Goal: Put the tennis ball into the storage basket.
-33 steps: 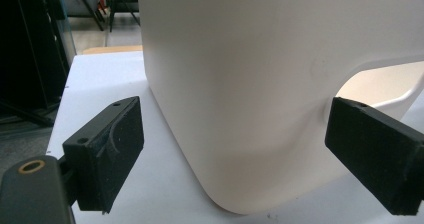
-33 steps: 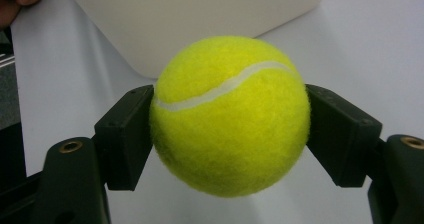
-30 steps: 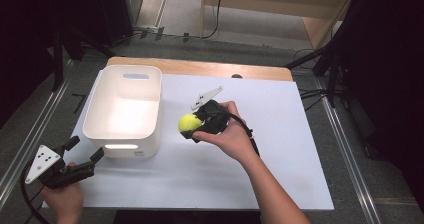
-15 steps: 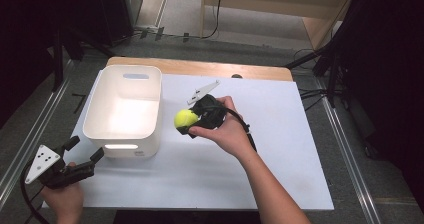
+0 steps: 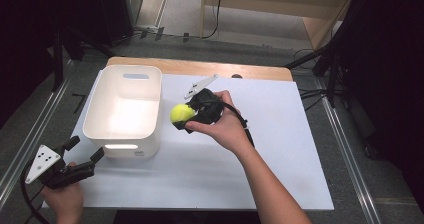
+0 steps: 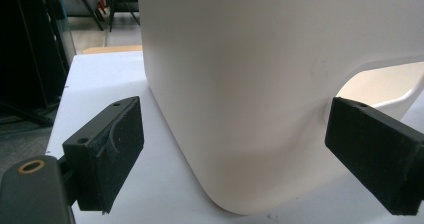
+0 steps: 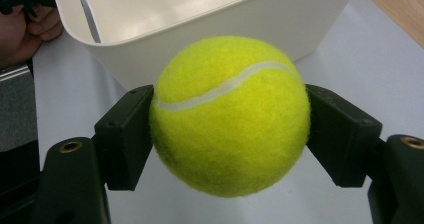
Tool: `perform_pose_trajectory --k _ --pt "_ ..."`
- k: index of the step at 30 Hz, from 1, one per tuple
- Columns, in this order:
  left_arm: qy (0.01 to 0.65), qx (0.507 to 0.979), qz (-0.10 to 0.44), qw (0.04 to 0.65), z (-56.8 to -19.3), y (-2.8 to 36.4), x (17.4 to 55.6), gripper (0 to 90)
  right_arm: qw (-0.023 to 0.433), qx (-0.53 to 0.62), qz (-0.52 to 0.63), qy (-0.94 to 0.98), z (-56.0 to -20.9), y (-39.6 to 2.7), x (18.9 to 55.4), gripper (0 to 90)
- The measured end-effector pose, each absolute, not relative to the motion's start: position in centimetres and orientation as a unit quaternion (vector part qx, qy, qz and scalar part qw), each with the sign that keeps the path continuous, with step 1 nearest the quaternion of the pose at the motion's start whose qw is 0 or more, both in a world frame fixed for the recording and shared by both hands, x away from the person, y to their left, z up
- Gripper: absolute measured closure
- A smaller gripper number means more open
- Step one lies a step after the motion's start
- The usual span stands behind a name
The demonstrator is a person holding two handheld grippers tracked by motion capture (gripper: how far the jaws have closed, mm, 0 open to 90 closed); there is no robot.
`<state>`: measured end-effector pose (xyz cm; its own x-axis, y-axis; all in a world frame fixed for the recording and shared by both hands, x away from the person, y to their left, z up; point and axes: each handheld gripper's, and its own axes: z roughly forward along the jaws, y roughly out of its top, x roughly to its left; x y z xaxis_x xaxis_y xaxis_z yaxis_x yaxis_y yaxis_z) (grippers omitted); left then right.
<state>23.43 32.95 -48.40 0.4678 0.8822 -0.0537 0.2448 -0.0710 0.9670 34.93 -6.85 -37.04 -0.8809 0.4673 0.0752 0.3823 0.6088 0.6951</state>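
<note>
At the near left corner of the white-covered bench point(image 5: 280, 149), I hold the left gripper point(image 5: 86, 155) low and level, its black jaws spread wide with nothing between them. In the left gripper view the two black foam-faced pads point(image 6: 112, 149) stand well apart, framing the rounded near corner of the white plastic bin point(image 6: 260, 84), which they do not touch.

Farther in, near the middle of the bench, my right hand point(image 5: 225, 126) carries the right gripper point(image 5: 184, 118), clamped on the fuzzy yellow-green tennis ball point(image 5: 182, 113). The right gripper view shows the ball point(image 7: 227, 114) squeezed between both black pads, one on each side, its white seam curving across the top. It is lifted clear of the bench surface, just beside the bin's right wall and level with its rim, still outside the tub. A black cable trails back from the gripper along my forearm.

The rectangular white bin point(image 5: 97, 119) stands along the left side of the bench, reaching toward the far left corner, with a slot handle cut into its near and far walls; its inside looks bare.

Beyond the right gripper, its grey three-cornered plate point(image 5: 200, 86) points toward the far edge of the bench, where a strip of bare wood point(image 5: 150, 64) shows past the white covering.
</note>
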Motion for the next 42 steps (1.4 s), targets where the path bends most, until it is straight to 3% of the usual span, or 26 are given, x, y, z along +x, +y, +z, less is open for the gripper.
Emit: perform_pose_trajectory --k 42 --pt "0.422 0.663 0.296 0.543 -48.4 33.1 23.4 8.5 0.055 0.215 0.384 0.896 -34.8 -4.6 35.7 24.4"
